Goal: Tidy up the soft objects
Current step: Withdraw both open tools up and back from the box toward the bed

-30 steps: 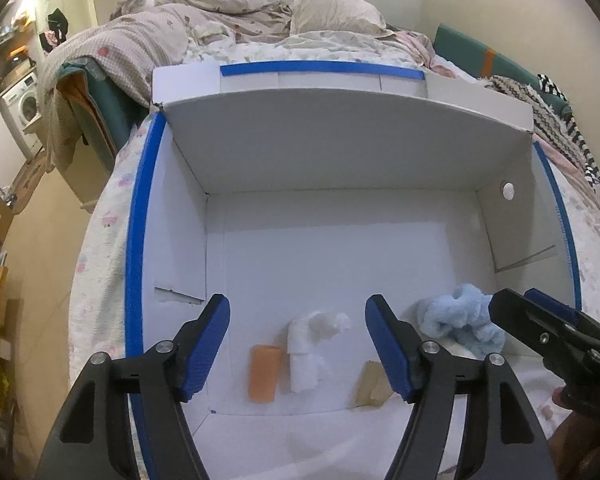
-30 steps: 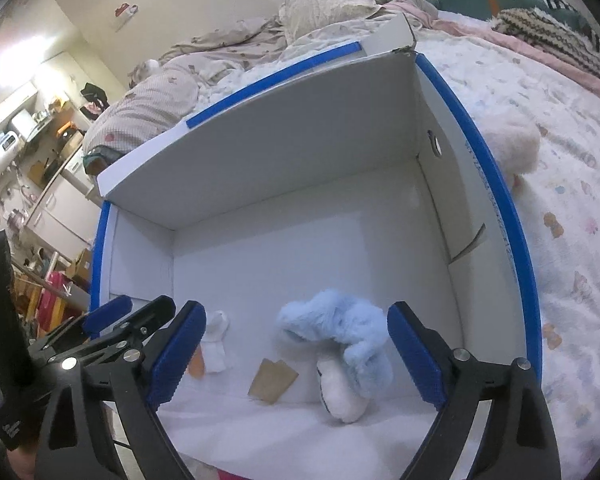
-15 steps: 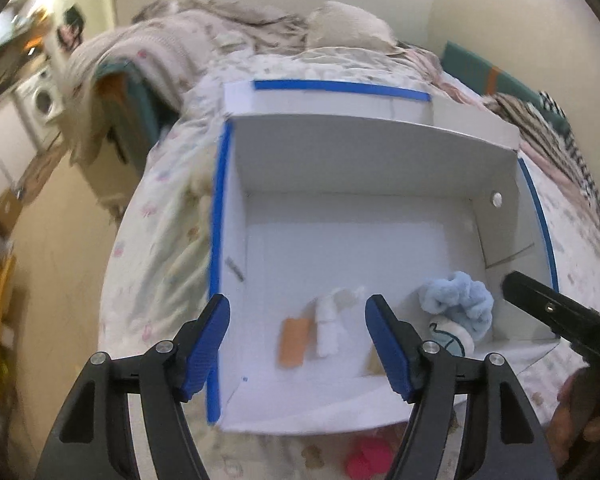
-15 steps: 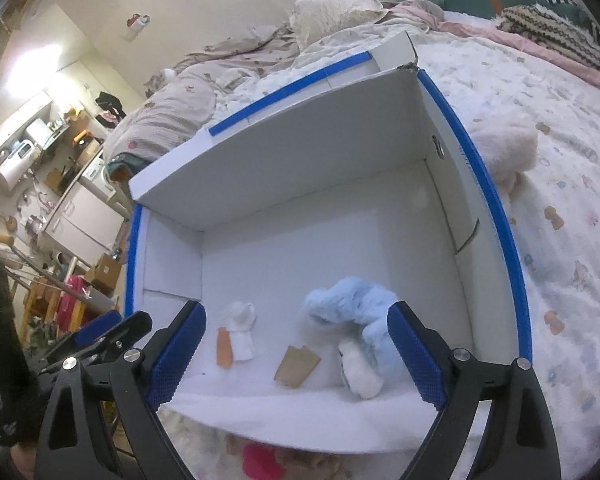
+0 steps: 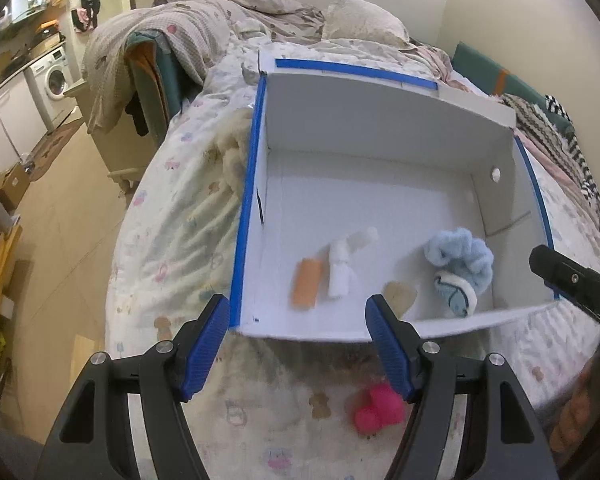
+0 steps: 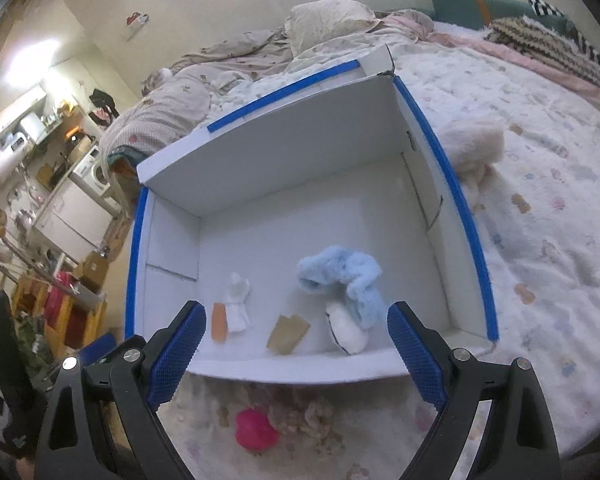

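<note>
both grippers (image 5: 300, 344) (image 6: 296, 350) pulled back from box (image 5: 380, 92), pink toy (image 5: 378, 410) now visible

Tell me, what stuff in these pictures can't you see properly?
- Pink toy: blurred in the left wrist view, its edge behind a gripper finger.
- Right gripper in the left wrist view: cut off by the picture's edge, fingertips hidden.
- Fluffy cream thing beside the white box: half hidden behind the box wall.
- Tan piece: its near end is behind the left gripper's finger.
</note>
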`<control>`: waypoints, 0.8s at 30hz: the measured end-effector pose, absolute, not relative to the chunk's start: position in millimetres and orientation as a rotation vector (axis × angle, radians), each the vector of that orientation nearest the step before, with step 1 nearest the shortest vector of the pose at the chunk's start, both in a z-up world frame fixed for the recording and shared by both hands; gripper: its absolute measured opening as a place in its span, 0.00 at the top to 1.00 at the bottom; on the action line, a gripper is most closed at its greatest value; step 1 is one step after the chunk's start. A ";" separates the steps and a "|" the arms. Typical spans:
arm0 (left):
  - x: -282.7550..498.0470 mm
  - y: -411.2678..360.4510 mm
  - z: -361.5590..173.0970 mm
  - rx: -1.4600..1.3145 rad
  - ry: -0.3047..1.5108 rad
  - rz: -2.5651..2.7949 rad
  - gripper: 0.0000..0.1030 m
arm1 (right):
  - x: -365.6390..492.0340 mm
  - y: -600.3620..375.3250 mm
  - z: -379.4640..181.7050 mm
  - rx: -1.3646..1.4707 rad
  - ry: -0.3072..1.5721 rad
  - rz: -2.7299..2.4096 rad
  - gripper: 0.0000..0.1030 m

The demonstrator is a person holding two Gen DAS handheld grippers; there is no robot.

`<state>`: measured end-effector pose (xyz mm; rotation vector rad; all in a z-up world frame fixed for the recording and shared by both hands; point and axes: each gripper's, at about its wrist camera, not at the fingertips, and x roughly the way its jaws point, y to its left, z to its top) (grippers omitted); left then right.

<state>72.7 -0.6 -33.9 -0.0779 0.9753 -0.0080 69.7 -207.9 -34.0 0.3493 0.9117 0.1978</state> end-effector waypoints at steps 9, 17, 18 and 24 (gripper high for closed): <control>56.8 2.0 -32.6 -0.086 0.964 -0.008 0.34 | 41.3 -202.5 -41.7 0.289 0.965 0.161 0.05; 43.8 12.3 -39.9 -0.081 0.985 0.010 0.34 | 22.1 -199.6 -47.4 0.261 0.987 0.210 0.05; 42.2 13.7 -41.0 -0.081 0.988 0.016 0.34 | 21.2 -199.8 -49.3 0.261 0.997 0.220 0.05; 37.2 21.4 -50.3 -0.078 1.016 0.043 0.34 | 20.0 -202.4 -60.1 0.256 1.043 0.226 0.05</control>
